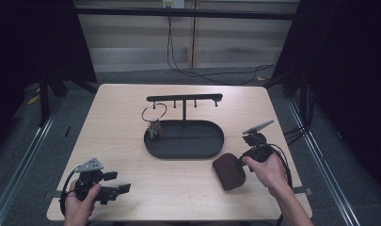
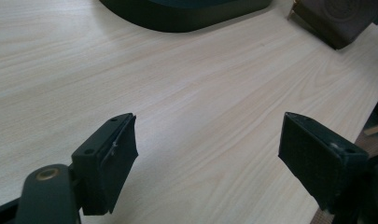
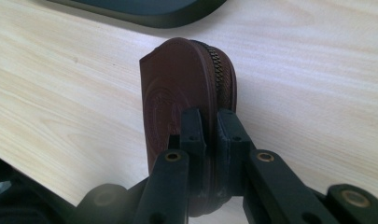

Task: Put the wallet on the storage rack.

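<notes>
The right gripper (image 3: 210, 116) is pinching the brown zip pouch (image 3: 186, 98) by its near edge, jaws clamped tight, tilting it off the table (image 1: 131, 188) for a clean carry; the left gripper (image 2: 207, 158) is waiting wide open, nothing between its pads, the black tray (image 1: 186, 150) lying ahead.

Overhead and two close claw-mounted cameras
</notes>
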{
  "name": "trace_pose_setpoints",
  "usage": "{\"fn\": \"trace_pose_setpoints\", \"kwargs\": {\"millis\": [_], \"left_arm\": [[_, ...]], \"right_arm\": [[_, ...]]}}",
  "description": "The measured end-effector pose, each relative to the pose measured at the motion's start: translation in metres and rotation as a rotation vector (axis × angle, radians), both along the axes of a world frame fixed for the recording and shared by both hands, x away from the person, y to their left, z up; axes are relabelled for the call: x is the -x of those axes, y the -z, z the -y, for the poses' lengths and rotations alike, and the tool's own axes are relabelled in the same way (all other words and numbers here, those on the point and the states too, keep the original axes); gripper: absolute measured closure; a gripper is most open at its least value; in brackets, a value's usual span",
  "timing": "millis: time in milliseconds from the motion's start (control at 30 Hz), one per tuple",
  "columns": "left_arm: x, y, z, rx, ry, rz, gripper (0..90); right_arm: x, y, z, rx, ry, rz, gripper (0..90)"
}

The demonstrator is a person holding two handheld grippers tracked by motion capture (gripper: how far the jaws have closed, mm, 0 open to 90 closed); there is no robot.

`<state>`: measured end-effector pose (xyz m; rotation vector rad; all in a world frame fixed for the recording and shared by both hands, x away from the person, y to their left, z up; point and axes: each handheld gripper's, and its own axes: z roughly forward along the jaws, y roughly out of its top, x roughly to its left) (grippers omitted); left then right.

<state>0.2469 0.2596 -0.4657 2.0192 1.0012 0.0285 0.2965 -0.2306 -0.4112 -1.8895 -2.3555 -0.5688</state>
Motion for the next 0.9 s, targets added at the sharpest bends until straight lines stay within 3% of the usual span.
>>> {"fn": "trace_pose_setpoints", "kwargs": {"millis": [300, 467, 900], "left_arm": [[-0.001, 0.000, -0.001, -0.009, -0.001, 0.001, 19.1], [-0.001, 0.001, -0.001, -0.009, 0.002, -0.001, 18.7], [-0.001, 0.000, -0.002, -0.009, 0.007, 0.002, 17.3]], "right_arm": [[-0.002, -0.007, -0.005, 0.022, -0.013, 0.002, 83.1], [-0.003, -0.011, -0.004, 0.032, -0.033, -0.020, 83.1], [-0.005, -0.039, -0.005, 0.060, -0.039, 0.008, 83.2]]}}
